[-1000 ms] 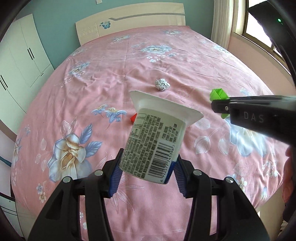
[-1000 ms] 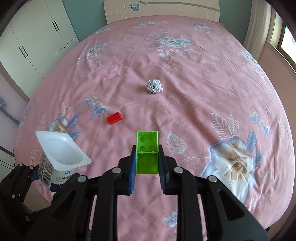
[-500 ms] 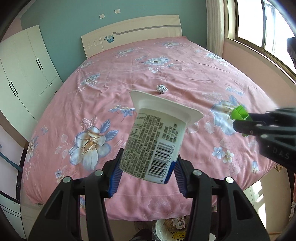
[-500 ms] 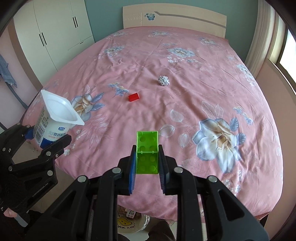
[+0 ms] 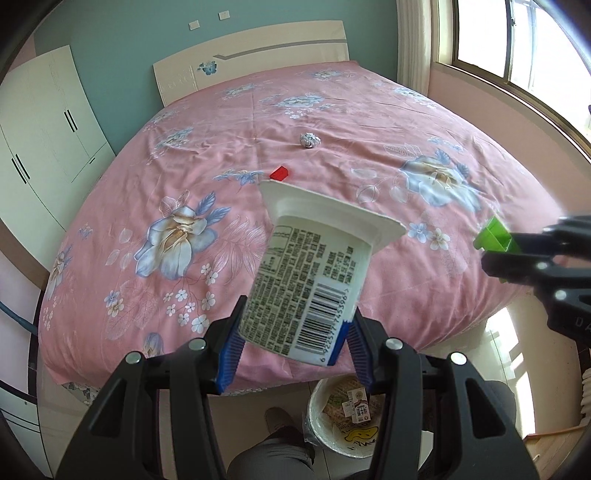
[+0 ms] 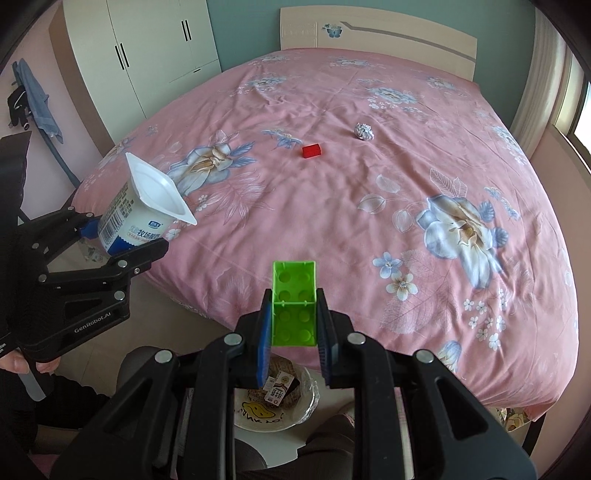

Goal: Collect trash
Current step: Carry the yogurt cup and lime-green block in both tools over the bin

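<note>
My left gripper [image 5: 293, 343] is shut on a white yogurt cup [image 5: 314, 273] with a printed label; the cup [image 6: 142, 210] also shows at the left of the right wrist view, tilted. My right gripper [image 6: 293, 321] is shut on a green toy block [image 6: 294, 302], seen too at the right edge of the left wrist view as the green block [image 5: 493, 236]. Both grippers hang off the foot of the pink floral bed [image 5: 332, 155], above a white trash bin [image 5: 347, 417] on the floor. A red block [image 6: 311, 150] and a crumpled foil ball [image 6: 364, 132] lie on the bed.
The trash bin [image 6: 277, 402] holds wrappers and small cartons. A person's legs and foot [image 5: 275, 421] stand beside it. White wardrobes [image 6: 147, 48] line the left wall, a headboard [image 6: 376, 33] stands at the back, and a window [image 5: 517, 48] is on the right.
Both grippers have drawn back from over the bed to past its foot edge, still holding the cup and the green block. The floor and the trash bin have come into view below.
</note>
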